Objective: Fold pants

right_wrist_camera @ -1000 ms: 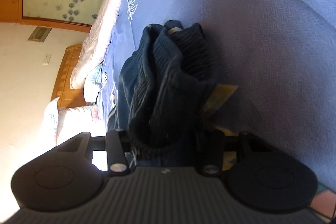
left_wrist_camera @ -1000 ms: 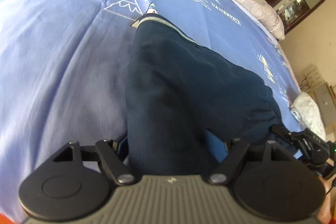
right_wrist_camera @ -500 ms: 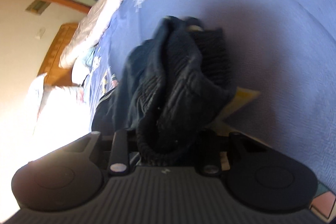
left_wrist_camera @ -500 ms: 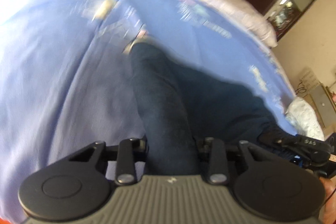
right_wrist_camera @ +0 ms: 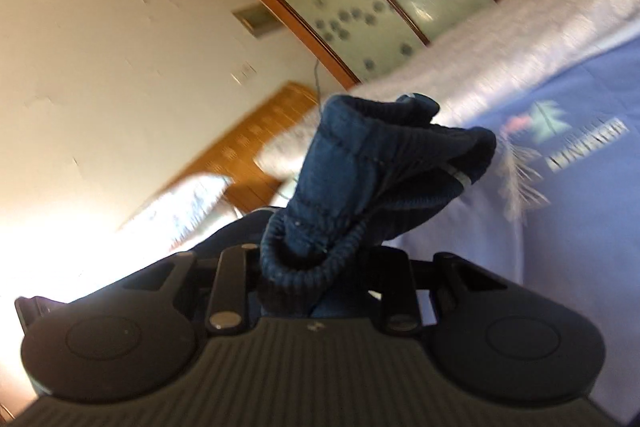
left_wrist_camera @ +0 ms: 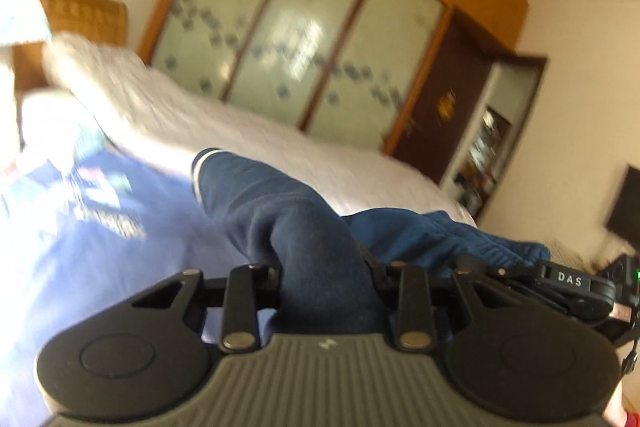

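The dark navy pants (left_wrist_camera: 280, 211) hang lifted over the blue printed bedsheet (left_wrist_camera: 80, 247). My left gripper (left_wrist_camera: 324, 279) is shut on a pant leg; the fabric covers its fingertips and runs up to a white-striped cuff (left_wrist_camera: 197, 171). My right gripper (right_wrist_camera: 316, 267) is shut on the ribbed waistband (right_wrist_camera: 360, 163), which bunches upright between the jaws and hides the fingertips. The right gripper's body also shows at the right edge of the left wrist view (left_wrist_camera: 568, 283), beside the waistband.
A white quilt (left_wrist_camera: 240, 123) lies along the far side of the bed. Behind it stand a frosted-glass wardrobe (left_wrist_camera: 300, 27), a wooden headboard (right_wrist_camera: 256, 143) and a dark cabinet (left_wrist_camera: 448, 103). The sheet (right_wrist_camera: 580, 207) spreads to the right.
Both grippers have risen and tilted up from looking down at the bed to facing the wardrobe, lifting the pants off the sheet. Both stay shut on the fabric.
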`<control>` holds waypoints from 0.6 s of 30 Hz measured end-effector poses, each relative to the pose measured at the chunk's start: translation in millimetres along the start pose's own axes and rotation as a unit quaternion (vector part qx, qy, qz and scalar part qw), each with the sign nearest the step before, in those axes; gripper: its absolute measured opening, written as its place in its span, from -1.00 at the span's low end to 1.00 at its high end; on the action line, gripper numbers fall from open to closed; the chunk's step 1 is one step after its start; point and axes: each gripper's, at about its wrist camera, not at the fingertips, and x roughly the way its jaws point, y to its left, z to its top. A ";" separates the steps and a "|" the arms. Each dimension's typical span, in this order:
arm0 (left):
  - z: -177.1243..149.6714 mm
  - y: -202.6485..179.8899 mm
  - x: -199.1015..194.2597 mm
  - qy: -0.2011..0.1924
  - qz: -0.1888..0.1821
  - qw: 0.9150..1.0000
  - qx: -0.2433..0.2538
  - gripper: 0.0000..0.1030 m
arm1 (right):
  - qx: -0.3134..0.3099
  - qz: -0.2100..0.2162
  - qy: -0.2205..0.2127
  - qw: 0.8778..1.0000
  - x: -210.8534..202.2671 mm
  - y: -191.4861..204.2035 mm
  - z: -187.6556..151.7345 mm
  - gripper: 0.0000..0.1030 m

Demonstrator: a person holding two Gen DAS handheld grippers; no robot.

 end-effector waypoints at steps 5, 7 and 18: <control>-3.6 71.3 65.6 -0.007 0.061 0.998 -0.013 -0.41 | 0.006 0.009 0.010 1.000 103.5 -40.4 6.5 -0.37; -26.3 105.9 103.1 0.021 0.097 0.995 -0.024 -0.40 | 0.013 -0.014 0.039 0.999 149.0 -70.9 -10.9 -0.37; -124.6 179.5 174.1 0.137 0.236 0.960 -0.059 0.14 | 0.055 -0.125 0.167 0.976 228.1 -180.5 -99.3 0.10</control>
